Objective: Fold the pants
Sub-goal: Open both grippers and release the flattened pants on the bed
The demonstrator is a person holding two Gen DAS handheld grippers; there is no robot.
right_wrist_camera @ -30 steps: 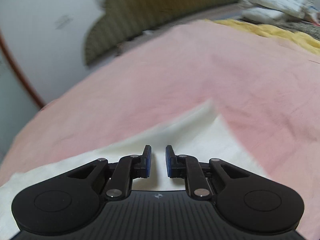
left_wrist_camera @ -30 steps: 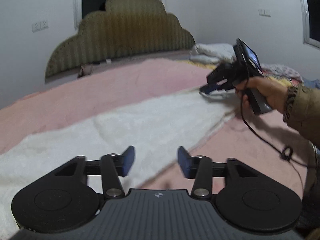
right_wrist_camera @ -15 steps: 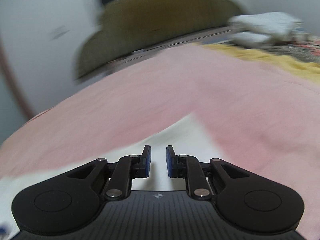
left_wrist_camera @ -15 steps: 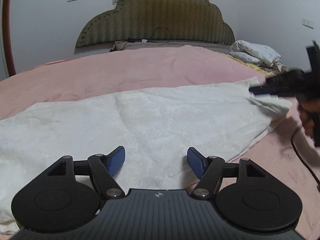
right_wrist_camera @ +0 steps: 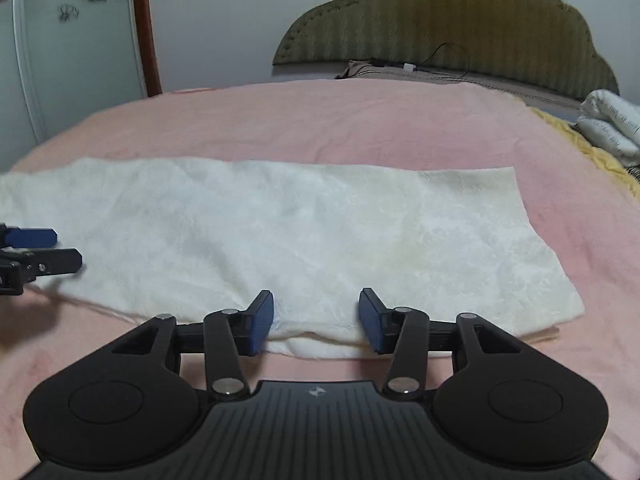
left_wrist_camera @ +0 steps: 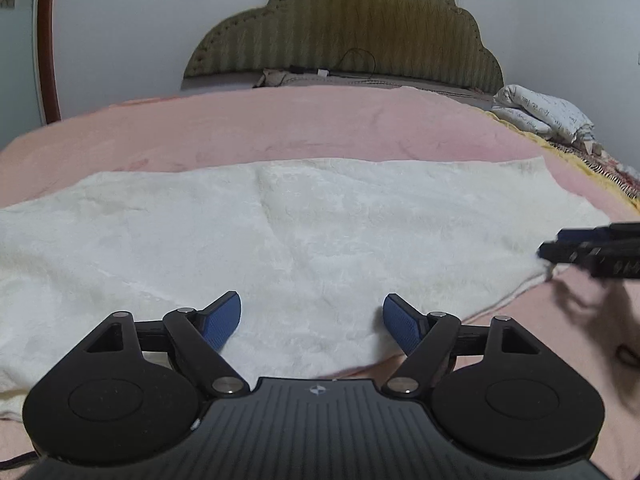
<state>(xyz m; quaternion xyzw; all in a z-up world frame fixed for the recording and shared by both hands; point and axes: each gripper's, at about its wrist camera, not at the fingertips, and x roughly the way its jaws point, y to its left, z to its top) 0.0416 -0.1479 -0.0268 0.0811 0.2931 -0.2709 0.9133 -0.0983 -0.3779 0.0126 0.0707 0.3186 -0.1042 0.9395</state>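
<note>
Cream-white pants [left_wrist_camera: 320, 232] lie flat in a long band across the pink bedspread; they also show in the right wrist view [right_wrist_camera: 304, 236]. My left gripper [left_wrist_camera: 312, 320] is open and empty over the near edge of the cloth. My right gripper [right_wrist_camera: 316, 320] is open and empty at the near edge, towards the right end of the pants. The right gripper's fingers [left_wrist_camera: 580, 246] show at the right edge of the left wrist view, at the cloth's corner. The left gripper's fingers [right_wrist_camera: 40, 256] show at the left edge of the right wrist view.
The pink bedspread [left_wrist_camera: 320, 128] covers the bed. An olive padded headboard [left_wrist_camera: 352, 28] stands at the back. Folded white bedding [left_wrist_camera: 548, 116] and a yellow blanket lie at the far right. A cable and charger [right_wrist_camera: 408, 66] rest near the headboard. A door [right_wrist_camera: 72, 40] is at the left.
The right gripper has opened and let go of the cloth's end, which now lies flat. Both grippers have swung to face the headboard and the left has opened wider.
</note>
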